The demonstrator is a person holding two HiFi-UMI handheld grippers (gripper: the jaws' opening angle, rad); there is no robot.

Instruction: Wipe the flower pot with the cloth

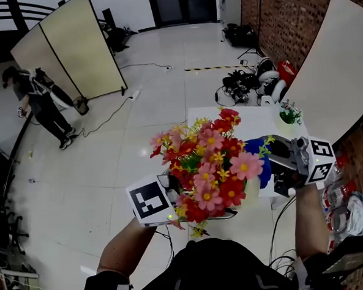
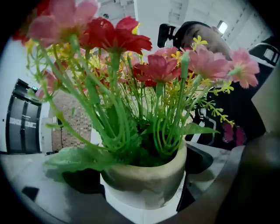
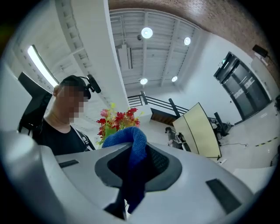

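White table (image 1: 198, 114) under the work area. The bunch of red and pink flowers (image 1: 207, 164) hides most of the flower pot (image 2: 146, 181), which sits over the table's near edge; cannot tell whether its base rests on the top. Left gripper (image 1: 171, 201) has its jaws closed against the pot's two sides and steadies it. Right gripper (image 1: 278, 163) pinches a fold of blue cloth (image 3: 131, 140), which sits at the pot's right flank under the blooms. Step in hand, judged: wiping the wall. Advice: keep the left grip firm, sweep the cloth along the rim and wall and clear of the stems, then turn the pot to reach the hidden side.
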